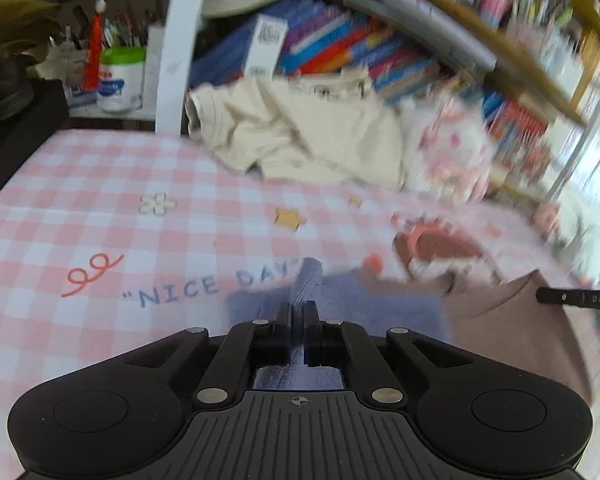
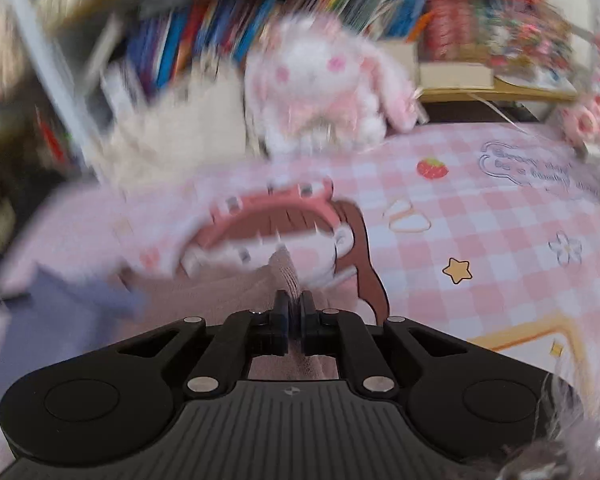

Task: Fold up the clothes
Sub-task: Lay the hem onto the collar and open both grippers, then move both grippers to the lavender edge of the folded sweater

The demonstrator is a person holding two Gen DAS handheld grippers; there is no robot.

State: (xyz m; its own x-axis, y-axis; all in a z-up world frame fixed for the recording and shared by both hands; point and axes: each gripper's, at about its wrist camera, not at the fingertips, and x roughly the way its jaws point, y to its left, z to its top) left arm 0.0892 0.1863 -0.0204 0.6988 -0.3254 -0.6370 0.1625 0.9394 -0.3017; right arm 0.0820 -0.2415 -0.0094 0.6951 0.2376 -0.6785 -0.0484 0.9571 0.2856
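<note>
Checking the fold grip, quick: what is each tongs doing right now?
Left tongs: shut on blue cloth.
Right tongs: shut on mauve cloth.

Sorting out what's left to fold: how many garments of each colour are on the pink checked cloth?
Cream garment, crumpled at the back: 1
Blue-and-mauve garment, pinched by left gripper and right gripper: 1
Total: 2

Pink-and-white checked cover (image 1: 100, 184) printed "NICE DAY" over the bench, backed by wooden shelving (image 1: 496, 40) crammed with coloured books (image 1: 332, 40), white upright post (image 1: 176, 48) at left, pen pot (image 1: 122, 80) on a side ledge, bright daylight at far right.
</note>
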